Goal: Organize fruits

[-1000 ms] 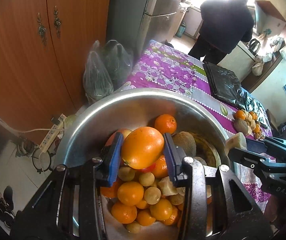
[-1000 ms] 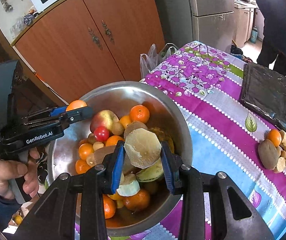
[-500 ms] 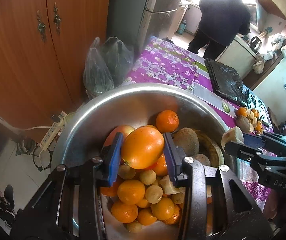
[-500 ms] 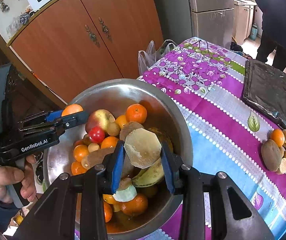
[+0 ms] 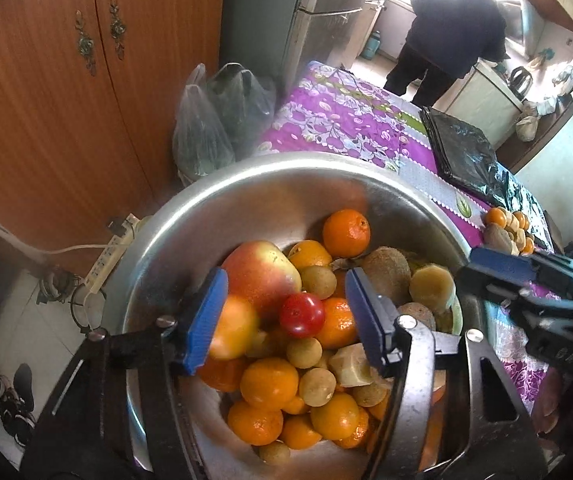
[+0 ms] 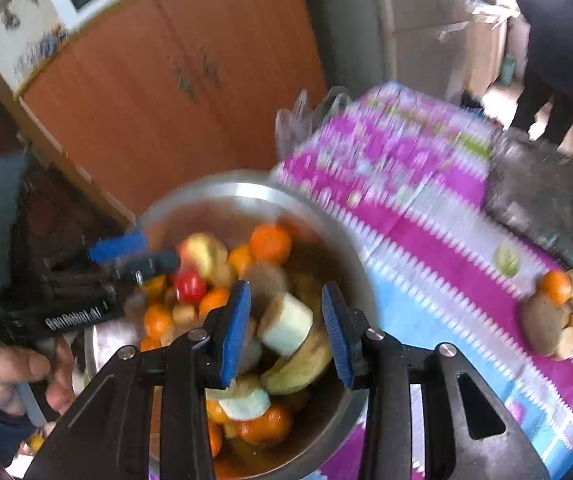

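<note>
Mixed fruits [image 5: 306, 344] heaped in a steel bowl [image 5: 246, 196].

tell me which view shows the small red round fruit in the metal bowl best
The left wrist view: the small red round fruit is sharp and fully visible atop the pile in the round metal bowl, next to an orange. In the right wrist view the fruit is only a motion-blurred red blob beside the left tongs.

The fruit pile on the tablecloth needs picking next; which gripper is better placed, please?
Probably the right gripper: it is open and nearer the fruit pile, while the left gripper hangs over the far side of the bowl.
</note>
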Tool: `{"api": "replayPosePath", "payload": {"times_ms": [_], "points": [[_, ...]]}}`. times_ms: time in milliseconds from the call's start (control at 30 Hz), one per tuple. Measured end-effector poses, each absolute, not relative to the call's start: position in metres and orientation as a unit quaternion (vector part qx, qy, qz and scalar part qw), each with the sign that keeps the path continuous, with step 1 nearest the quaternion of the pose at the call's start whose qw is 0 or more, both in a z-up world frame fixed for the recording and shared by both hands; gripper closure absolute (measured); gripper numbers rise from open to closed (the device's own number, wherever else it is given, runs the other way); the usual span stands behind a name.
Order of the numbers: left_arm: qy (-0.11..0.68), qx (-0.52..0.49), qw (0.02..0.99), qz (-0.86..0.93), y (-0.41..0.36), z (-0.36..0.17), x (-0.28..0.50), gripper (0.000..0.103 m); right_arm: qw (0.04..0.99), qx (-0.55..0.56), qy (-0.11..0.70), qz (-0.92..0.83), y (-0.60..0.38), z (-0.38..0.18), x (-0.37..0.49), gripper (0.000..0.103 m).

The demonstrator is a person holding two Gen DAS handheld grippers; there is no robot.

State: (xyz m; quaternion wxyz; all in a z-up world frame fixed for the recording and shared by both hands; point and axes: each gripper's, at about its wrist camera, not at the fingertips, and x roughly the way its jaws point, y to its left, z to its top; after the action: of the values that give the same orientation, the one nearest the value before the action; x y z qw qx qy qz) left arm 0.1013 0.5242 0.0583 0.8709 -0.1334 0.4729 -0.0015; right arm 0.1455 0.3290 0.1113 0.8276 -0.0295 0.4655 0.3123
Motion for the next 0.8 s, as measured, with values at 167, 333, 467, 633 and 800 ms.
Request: {"api": "replayPosePath", "payload": {"times_ms": [167, 333, 467, 633, 800], "points": [[0.462, -0.138, 0.876, 0.000, 0.520, 0.082, 0.102, 0.040, 0.868, -0.002, 0.405, 0.287, 0.281, 0.160, 0.141, 0.045], [0.407, -0.069, 0.909, -0.066, 0.453, 0.134, 0.090, 0.018, 0.900, -0.010, 0.391, 0.193, 0.191, 0.160, 0.115, 0.034], [0.385, -0.019, 0.908, -0.164, 0.359, 0.141, 0.072, 0.000, 0.881, 0.021, 0.461, 0.106, 0.114, 0.105, 0.090, 0.033], [0.459, 0.014, 0.855, -0.240, 0.265, 0.078, 0.071, 0.000, 0.855, 0.038, 0.516, 0.040, 0.051, 0.037, 0.055, 0.033], [0.507, 0.029, 0.839, -0.195, 0.230, 0.007, 0.093, 0.001, 0.857, 0.046, 0.512, 0.016, 0.025, 0.004, 0.044, 0.033]]}}
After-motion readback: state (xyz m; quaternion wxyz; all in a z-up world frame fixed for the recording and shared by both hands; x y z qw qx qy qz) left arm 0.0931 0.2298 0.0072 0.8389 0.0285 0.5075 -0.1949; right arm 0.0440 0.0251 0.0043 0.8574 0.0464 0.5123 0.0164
